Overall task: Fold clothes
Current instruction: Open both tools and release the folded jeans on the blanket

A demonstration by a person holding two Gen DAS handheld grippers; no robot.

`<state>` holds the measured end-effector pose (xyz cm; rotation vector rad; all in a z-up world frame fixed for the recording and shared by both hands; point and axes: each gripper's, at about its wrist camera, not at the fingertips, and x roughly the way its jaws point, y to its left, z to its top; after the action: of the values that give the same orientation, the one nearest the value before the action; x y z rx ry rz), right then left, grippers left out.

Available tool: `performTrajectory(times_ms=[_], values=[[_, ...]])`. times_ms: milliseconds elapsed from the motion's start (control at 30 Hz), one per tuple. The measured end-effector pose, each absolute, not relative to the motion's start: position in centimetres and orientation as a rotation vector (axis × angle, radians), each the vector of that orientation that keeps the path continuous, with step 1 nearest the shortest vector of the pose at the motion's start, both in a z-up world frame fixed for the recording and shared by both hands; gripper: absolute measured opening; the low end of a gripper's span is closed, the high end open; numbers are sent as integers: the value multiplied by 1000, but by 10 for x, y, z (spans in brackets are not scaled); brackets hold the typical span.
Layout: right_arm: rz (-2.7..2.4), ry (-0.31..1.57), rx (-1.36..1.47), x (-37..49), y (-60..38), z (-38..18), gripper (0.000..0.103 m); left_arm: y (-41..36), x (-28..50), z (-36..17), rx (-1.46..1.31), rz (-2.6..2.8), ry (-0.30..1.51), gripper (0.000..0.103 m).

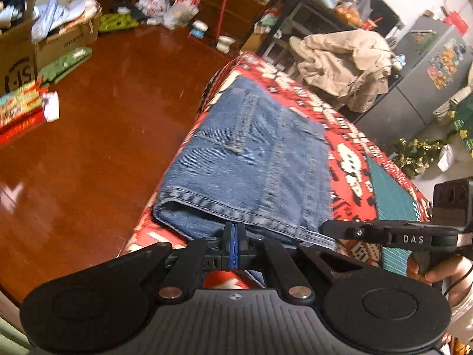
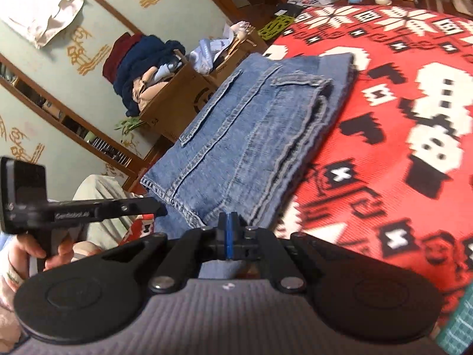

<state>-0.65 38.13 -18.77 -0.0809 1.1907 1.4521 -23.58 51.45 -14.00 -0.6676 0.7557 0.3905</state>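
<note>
Folded blue jeans lie on a red patterned blanket at the bed's edge, a back pocket facing up. My left gripper is shut at the near hem, blue pads together, no cloth visible between them. The other gripper comes in from the right, its tip at the hem's right corner. In the right wrist view the jeans stretch away in stacked layers. My right gripper is shut at their near edge, pads together. The left gripper sits at the left near corner, with a hand on its grip.
A glossy red-brown floor lies left of the bed. Cardboard boxes full of clutter stand along the far wall. A beige coat is draped beyond the bed. A teal cloth lies on the blanket at the right.
</note>
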Motion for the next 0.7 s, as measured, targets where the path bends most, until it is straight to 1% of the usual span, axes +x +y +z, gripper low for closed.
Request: performTrajectory(times_ms=[67, 233, 300, 333, 367, 400, 433, 467, 533, 567, 633, 700], values=[[1438, 1159, -85, -6, 366, -181, 7, 504, -235, -133, -654, 393, 732, 0], [1445, 1054, -122, -11, 326, -154, 8, 471, -226, -116, -628, 378, 702, 2], [1441, 994, -167, -17, 309, -141, 12, 454, -221, -105, -589, 394, 691, 4], [1431, 971, -180, -19, 302, -136, 18, 445, -219, -100, -566, 399, 684, 4], [1421, 947, -193, -22, 295, -131, 21, 436, -216, -95, -542, 402, 678, 8], [1411, 924, -206, -25, 289, -126, 26, 427, -214, -91, -520, 406, 672, 16], [1404, 898, -223, -28, 282, -120, 30, 419, -212, -87, -504, 407, 665, 21], [1396, 874, -236, -30, 274, -115, 33, 412, -212, -84, -494, 409, 656, 28], [1381, 826, -262, -34, 259, -105, 46, 397, -211, -81, -480, 421, 647, 31], [1377, 810, -263, -34, 252, -101, 49, 392, -211, -80, -475, 427, 647, 32], [1360, 783, -273, -34, 238, -92, 66, 382, -214, -80, -477, 441, 644, 37], [1344, 772, -277, -34, 227, -89, 73, 373, -218, -79, -481, 455, 643, 42]])
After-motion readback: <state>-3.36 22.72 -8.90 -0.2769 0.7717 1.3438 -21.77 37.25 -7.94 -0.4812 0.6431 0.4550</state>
